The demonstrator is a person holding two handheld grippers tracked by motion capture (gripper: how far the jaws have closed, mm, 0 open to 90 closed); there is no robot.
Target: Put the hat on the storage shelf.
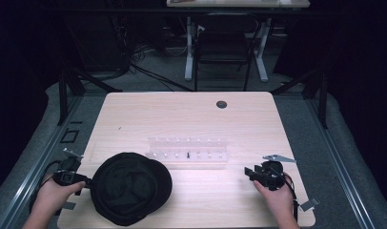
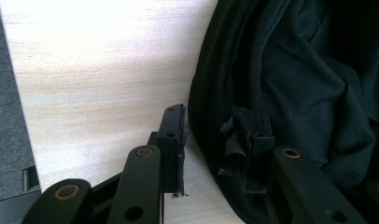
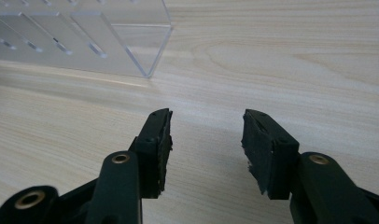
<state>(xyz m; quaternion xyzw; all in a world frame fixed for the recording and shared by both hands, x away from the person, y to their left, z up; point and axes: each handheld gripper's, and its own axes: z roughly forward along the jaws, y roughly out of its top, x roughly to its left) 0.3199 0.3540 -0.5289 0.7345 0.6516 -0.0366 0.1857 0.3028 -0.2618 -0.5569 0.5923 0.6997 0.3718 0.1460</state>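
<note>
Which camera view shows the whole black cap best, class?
The high view: the black cap lies fully visible on the table's near left, beside the left tool. The left gripper view gives a close-up of its edge and folds. The right gripper view looks toward the clear rack instead.

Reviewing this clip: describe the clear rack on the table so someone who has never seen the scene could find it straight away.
Start at the light wooden table and look to its middle, just beyond the black hat lying at the near left. There lies the clear acrylic rack, long and low, with rows of small slots. It is the one see-through object, and a single small dark piece stands in it.
</note>
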